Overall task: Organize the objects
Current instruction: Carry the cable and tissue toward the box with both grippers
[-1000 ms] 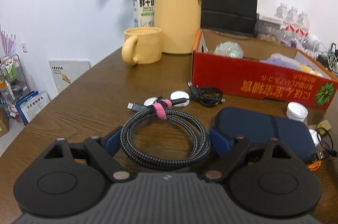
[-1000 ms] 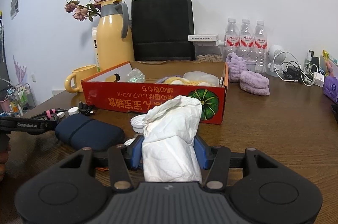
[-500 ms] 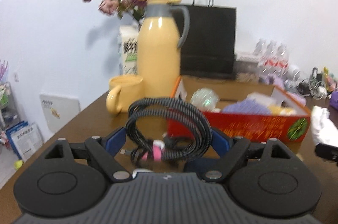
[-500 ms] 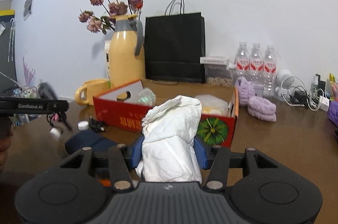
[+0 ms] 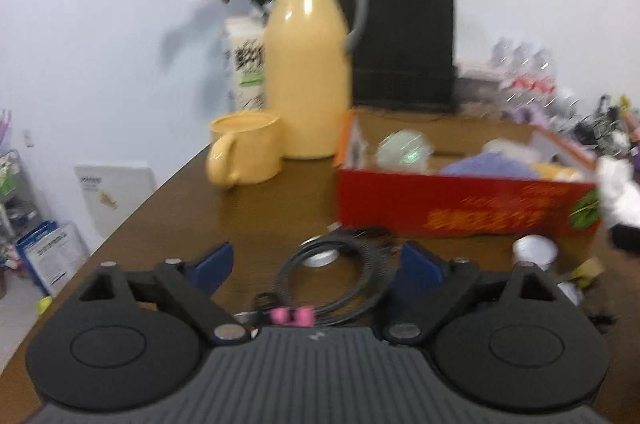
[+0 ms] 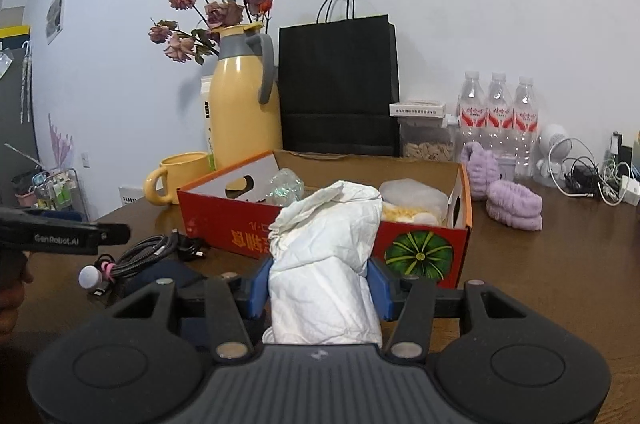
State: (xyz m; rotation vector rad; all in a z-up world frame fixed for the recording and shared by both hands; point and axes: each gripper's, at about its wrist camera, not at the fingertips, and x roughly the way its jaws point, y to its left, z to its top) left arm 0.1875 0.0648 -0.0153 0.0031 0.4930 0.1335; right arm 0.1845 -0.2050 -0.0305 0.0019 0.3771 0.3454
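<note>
the left claw (image 5: 316,262) is opening, and the coiled cable (image 5: 332,276) it gripped a moment ago lies loose before the red box (image 5: 460,208); the right claw (image 6: 318,288) stays clamped on the white bag (image 6: 328,264), likely boxed next.

Left tongs (image 5: 316,266): jaws opening, wider apart than half a second ago. The coiled cable (image 5: 332,284), then raised upright between the pads, now lies low, free of the left pad. Right tongs (image 6: 319,288) sit nearer the red box (image 6: 328,230).
</note>
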